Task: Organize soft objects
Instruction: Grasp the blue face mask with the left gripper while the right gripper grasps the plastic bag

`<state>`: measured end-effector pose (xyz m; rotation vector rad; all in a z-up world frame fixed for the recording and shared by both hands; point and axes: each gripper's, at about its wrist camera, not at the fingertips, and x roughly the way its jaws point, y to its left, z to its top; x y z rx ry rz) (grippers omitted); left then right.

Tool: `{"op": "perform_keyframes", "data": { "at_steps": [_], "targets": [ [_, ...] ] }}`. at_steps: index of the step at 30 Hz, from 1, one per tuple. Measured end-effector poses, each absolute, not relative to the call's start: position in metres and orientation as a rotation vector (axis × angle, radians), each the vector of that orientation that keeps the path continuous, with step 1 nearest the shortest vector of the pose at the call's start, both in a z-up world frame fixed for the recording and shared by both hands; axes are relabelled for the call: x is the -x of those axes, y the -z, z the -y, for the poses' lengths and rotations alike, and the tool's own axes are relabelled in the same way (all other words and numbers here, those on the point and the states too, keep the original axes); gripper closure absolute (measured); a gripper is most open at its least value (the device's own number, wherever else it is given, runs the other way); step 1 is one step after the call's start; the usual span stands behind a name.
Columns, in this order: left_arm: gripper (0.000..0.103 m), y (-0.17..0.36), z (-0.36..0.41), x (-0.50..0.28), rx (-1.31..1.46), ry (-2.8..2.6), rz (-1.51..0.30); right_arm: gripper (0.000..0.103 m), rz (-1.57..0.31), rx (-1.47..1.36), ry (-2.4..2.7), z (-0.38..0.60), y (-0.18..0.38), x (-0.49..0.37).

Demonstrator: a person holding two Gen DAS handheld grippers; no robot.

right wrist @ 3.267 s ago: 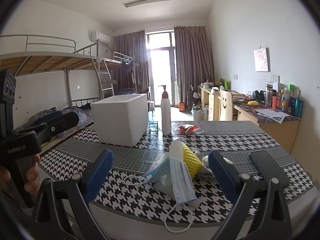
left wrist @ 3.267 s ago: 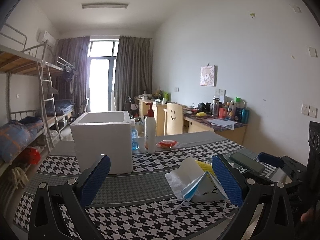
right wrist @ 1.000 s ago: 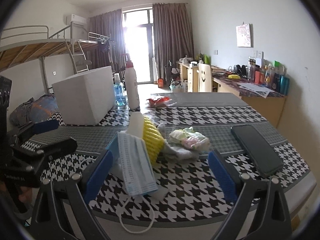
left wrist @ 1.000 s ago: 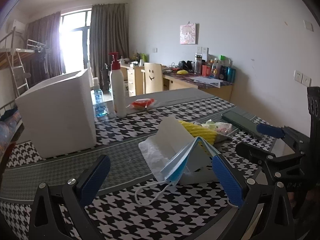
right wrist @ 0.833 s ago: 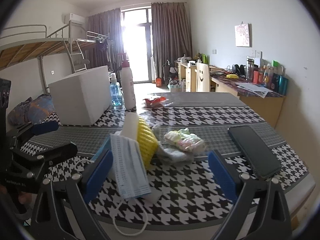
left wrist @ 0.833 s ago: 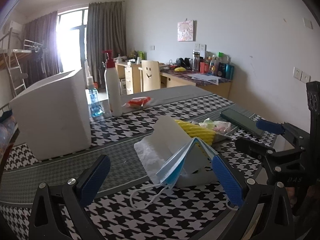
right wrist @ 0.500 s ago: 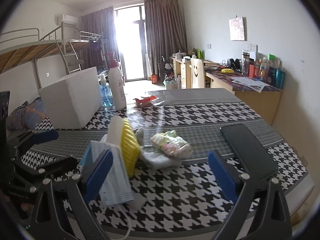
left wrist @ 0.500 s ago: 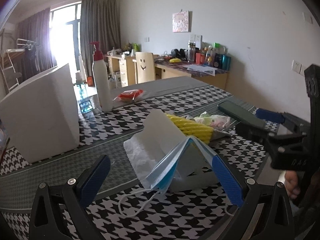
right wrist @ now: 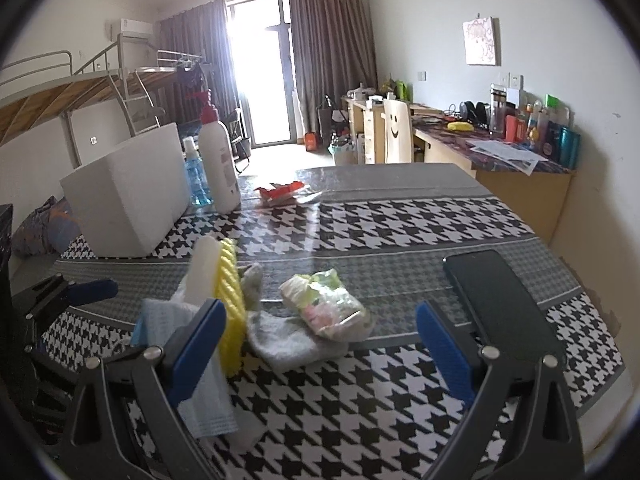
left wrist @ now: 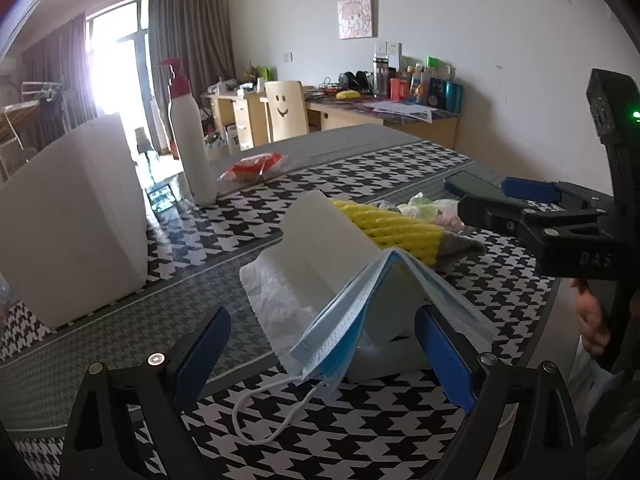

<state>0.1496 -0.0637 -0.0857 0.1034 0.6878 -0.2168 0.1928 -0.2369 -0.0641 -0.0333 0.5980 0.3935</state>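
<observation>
From the left wrist, the left tool is spread wide, holding nothing, with the blue mask between its fingers, draped over a white pad on the desk. A yellow sponge lies just behind.

From the right wrist, the right tool is likewise spread and empty, above a grey cloth and plastic packet; a phone lies right.

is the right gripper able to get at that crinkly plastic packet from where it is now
Probably yes: the right gripper is open, and the plastic packet lies on top of the grey cloth directly ahead between its fingers, nothing covering it.
</observation>
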Motion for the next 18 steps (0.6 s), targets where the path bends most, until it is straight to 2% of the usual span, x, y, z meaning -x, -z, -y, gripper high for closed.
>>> {"op": "perform_keyframes", "data": {
  "at_steps": [3, 6, 8, 10, 18],
  "targets": [
    [0.013, 0.087, 0.066, -0.153, -0.119, 0.224, -0.693, 0.005, -0.610, 0.030, -0.396, 0.240, 0.066, -0.199],
    [0.025, 0.088, 0.067, -0.157, -0.113, 0.244, -0.709, 0.005, -0.618, 0.024, -0.393, 0.242, 0.067, -0.204],
    [0.037, 0.089, 0.067, -0.160, -0.103, 0.257, -0.723, 0.005, -0.627, 0.023, -0.393, 0.243, 0.069, -0.207],
    [0.043, 0.089, 0.068, -0.162, -0.101, 0.271, -0.730, 0.005, -0.636, 0.028, -0.391, 0.244, 0.070, -0.210],
    [0.051, 0.090, 0.079, -0.164, -0.120, 0.322, -0.740, 0.005, -0.655, 0.050, -0.393, 0.243, 0.071, -0.220]
  ]
}}
